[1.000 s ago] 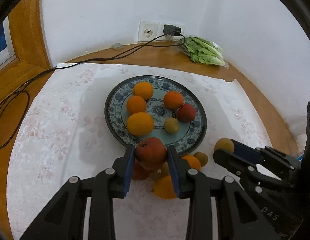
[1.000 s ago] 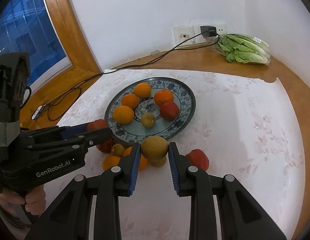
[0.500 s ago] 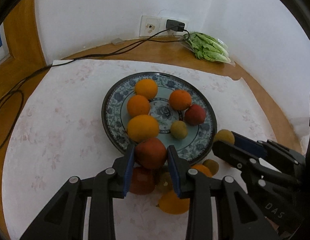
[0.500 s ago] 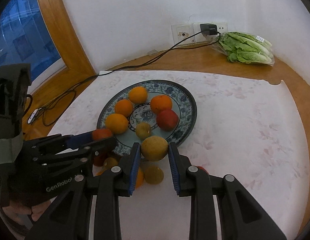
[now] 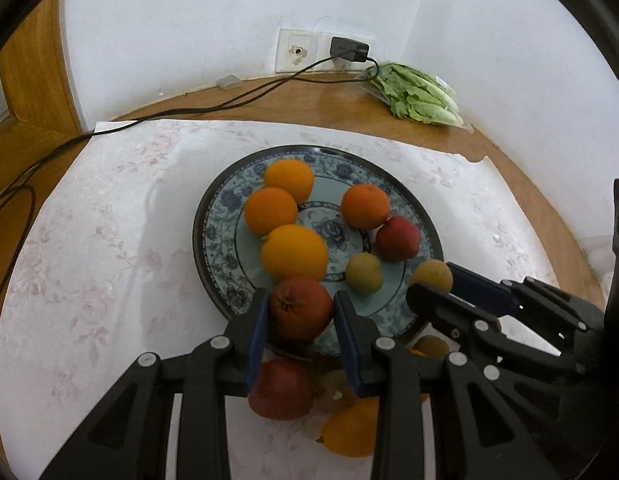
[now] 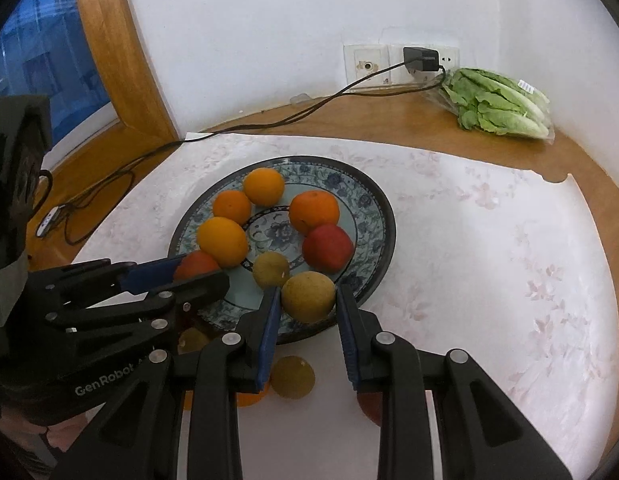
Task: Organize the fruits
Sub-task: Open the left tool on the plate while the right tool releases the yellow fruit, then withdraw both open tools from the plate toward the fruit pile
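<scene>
A blue patterned plate (image 5: 217, 240) (image 6: 373, 208) holds several oranges, a red apple (image 5: 397, 238) (image 6: 327, 246) and a small yellow-green fruit (image 5: 363, 273) (image 6: 270, 269). My left gripper (image 5: 300, 316) is shut on a dark red fruit (image 5: 300, 307) over the plate's near rim; it also shows in the right wrist view (image 6: 195, 266). My right gripper (image 6: 308, 300) is shut on a yellow-brown fruit (image 6: 308, 297) (image 5: 431, 276) over the near rim.
Loose fruit lie on the white cloth (image 5: 89, 260) just below the grippers: a red one (image 5: 281, 390), an orange one (image 5: 349, 428), a yellow-green one (image 6: 292, 376). Bagged lettuce (image 6: 497, 110) and a plugged charger cable (image 6: 269, 120) lie near the wall.
Both grippers have moved forward with their fruit, from over the loose pile to over the plate's near rim.
</scene>
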`<state>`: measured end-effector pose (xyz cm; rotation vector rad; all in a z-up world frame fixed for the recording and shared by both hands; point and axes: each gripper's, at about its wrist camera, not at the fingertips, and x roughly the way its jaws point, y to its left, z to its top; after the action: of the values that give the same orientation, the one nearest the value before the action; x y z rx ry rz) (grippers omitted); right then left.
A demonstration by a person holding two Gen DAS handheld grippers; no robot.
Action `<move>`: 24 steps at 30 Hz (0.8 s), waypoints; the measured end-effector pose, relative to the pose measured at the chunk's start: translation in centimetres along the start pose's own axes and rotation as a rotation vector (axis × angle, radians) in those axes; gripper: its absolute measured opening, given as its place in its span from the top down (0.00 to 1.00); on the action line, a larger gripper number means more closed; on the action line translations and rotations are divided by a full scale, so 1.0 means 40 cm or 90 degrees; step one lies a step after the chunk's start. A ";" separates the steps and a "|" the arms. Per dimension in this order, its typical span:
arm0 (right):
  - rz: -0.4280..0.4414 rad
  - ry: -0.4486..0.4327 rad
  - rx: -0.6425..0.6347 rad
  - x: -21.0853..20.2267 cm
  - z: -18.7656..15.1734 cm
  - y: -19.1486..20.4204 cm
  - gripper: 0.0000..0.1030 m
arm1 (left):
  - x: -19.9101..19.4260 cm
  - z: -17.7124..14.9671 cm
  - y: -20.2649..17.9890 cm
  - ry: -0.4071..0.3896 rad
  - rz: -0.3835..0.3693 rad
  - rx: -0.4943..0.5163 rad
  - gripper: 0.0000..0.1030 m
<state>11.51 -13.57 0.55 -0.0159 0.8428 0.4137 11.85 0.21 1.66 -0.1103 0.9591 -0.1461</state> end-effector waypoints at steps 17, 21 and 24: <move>0.005 -0.008 0.011 -0.001 -0.001 0.000 0.64 | -0.005 0.000 0.004 -0.001 -0.003 -0.004 0.66; 0.006 -0.010 0.023 -0.011 -0.004 -0.006 0.62 | -0.021 -0.001 0.004 -0.005 -0.006 -0.007 0.58; 0.007 -0.009 0.033 -0.019 -0.008 -0.012 0.62 | -0.036 -0.002 0.005 -0.009 -0.009 -0.010 0.54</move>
<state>11.02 -14.33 0.81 0.0396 0.8399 0.4009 10.98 0.63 2.74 -0.1327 0.9459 -0.1499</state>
